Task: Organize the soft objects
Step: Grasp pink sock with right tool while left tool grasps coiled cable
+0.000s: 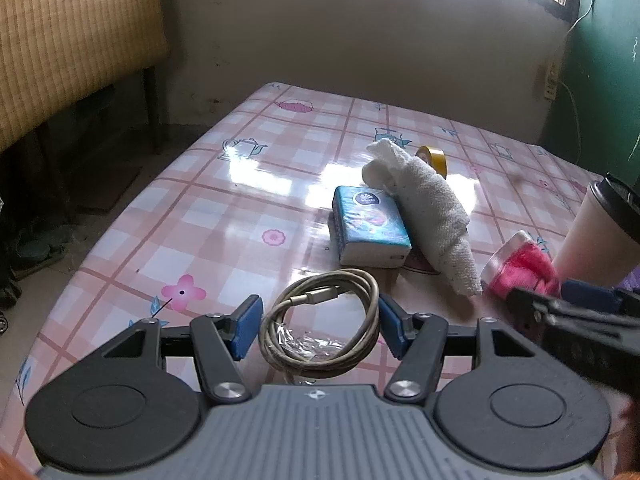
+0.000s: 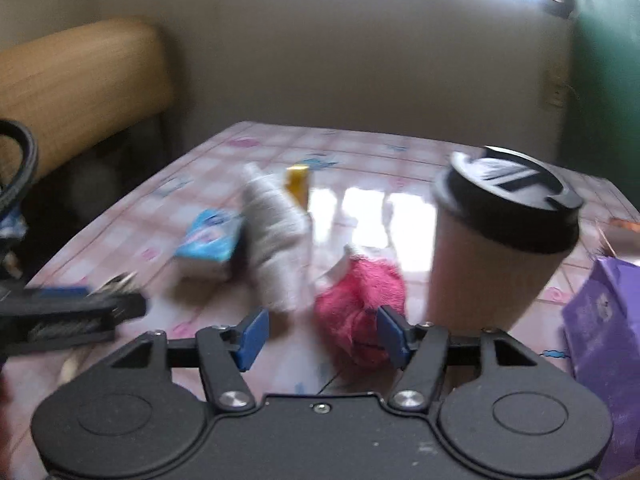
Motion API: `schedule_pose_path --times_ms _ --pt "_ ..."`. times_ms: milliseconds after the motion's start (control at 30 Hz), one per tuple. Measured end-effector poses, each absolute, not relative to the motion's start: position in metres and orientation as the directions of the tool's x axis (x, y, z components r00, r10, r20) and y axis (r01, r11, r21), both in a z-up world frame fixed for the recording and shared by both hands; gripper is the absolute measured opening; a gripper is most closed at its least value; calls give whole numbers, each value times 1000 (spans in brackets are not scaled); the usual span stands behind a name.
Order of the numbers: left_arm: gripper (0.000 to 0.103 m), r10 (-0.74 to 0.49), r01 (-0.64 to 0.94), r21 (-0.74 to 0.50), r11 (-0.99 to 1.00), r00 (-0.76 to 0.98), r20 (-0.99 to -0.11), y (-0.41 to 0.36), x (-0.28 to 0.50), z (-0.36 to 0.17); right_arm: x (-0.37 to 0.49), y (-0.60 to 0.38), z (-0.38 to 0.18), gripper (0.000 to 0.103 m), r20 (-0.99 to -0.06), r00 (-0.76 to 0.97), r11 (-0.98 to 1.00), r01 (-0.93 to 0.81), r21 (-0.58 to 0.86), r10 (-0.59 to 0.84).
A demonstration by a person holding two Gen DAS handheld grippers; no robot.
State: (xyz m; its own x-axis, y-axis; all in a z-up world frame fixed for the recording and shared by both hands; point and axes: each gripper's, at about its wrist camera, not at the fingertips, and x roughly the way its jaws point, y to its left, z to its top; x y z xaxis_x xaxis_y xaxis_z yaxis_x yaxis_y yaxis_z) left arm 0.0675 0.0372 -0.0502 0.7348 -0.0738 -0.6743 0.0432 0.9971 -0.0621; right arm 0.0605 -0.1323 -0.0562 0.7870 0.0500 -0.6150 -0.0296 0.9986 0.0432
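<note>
A rolled white towel point(image 1: 432, 208) lies on the table beside a blue tissue pack point(image 1: 370, 224); both also show, blurred, in the right wrist view: towel point(image 2: 276, 240), tissue pack point(image 2: 210, 236). A fluffy pink object point(image 1: 524, 268) lies to the right, just ahead of my right gripper point(image 2: 320, 336), whose right finger point(image 2: 392, 336) is beside the pink object point(image 2: 360, 300). My right gripper is open and empty. My left gripper point(image 1: 318, 328) is open, its jaws either side of a coiled grey cable point(image 1: 320, 320).
A paper cup with a black lid point(image 2: 496, 248) stands at the right. A purple box point(image 2: 604, 344) is at the far right. A yellow tape roll point(image 1: 434, 160) lies behind the towel. The table has a pink checked cloth point(image 1: 208, 216). A woven bench point(image 1: 68, 48) stands left.
</note>
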Motion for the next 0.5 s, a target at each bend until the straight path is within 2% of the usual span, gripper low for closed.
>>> schedule_pose_path --times_ms 267,333,367,400,433,500 --pt "63 -82 47 -70 996 734 -674 36 68 -50 89 -132 -71 76 -630 774 998 55 -36 -65" --pt "63 -84 48 -72 996 734 -673 35 69 -50 98 -131 -77 78 -641 765 997 70 -29 -73" --pt "63 -85 48 -74 996 735 -673 35 69 -50 101 -133 -80 75 -642 763 997 78 -15 -69" --pt "63 -87 49 -75 996 735 -673 35 69 -50 104 -135 -82 59 -642 764 997 80 -1 -62" --pt "63 -87 50 -75 996 735 -673 35 70 -50 105 -135 -84 32 -644 762 997 77 -6 -62" --pt "63 -87 51 -73 996 735 -673 35 70 -50 101 -137 -82 26 -638 769 997 74 12 -49"
